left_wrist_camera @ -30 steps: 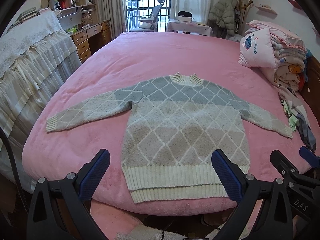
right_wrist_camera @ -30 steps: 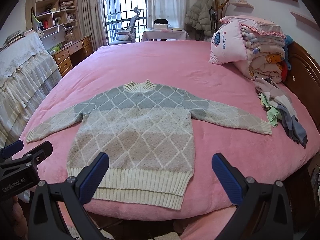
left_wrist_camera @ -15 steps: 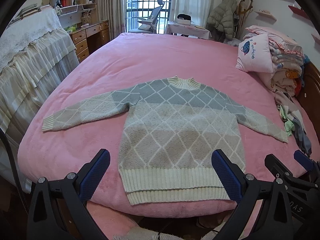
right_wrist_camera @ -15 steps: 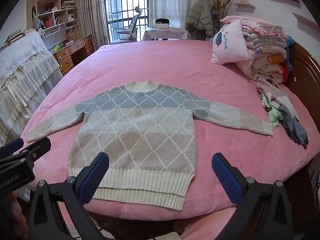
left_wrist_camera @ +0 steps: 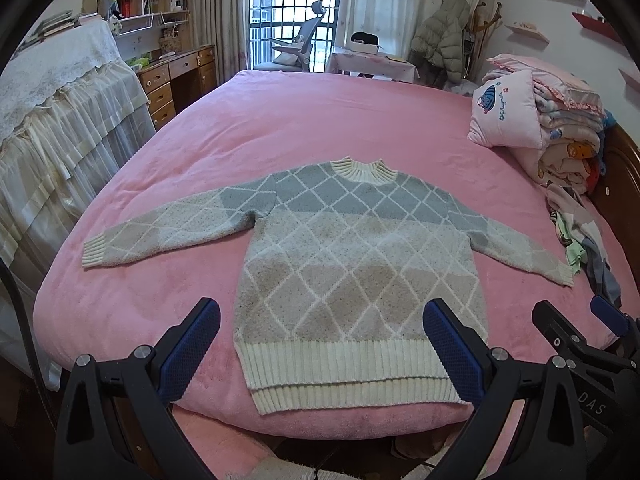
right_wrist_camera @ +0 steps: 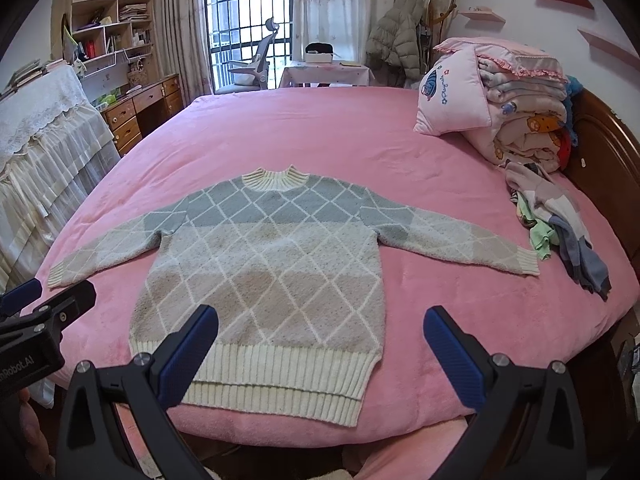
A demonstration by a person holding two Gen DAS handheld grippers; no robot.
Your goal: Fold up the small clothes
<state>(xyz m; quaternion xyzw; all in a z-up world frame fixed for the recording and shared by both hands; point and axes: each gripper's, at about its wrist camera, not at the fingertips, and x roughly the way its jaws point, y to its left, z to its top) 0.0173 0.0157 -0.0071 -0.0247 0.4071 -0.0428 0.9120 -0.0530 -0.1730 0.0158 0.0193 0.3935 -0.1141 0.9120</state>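
A small knitted sweater [left_wrist_camera: 352, 256] with a grey, beige and white diamond pattern lies flat on the pink bed, sleeves spread out, cream collar far, ribbed hem at the near edge. It also shows in the right wrist view [right_wrist_camera: 264, 264]. My left gripper [left_wrist_camera: 320, 344] is open and empty, hovering over the hem at the bed's near edge. My right gripper [right_wrist_camera: 320, 348] is open and empty, above the hem's right part. The right gripper shows at the lower right of the left wrist view [left_wrist_camera: 580, 344]; the left gripper shows at the left of the right wrist view [right_wrist_camera: 44, 320].
The pink bed [left_wrist_camera: 320, 120] stretches far behind the sweater. A pile of small clothes [right_wrist_camera: 560, 232] lies at the right edge. A pink pillow and folded blankets [right_wrist_camera: 500, 100] stack at the back right. A lace-covered piece of furniture [left_wrist_camera: 52, 128] stands left.
Both grippers have moved slightly forward and up, so the sweater sits a little lower and nearer in both views. Both stay open.
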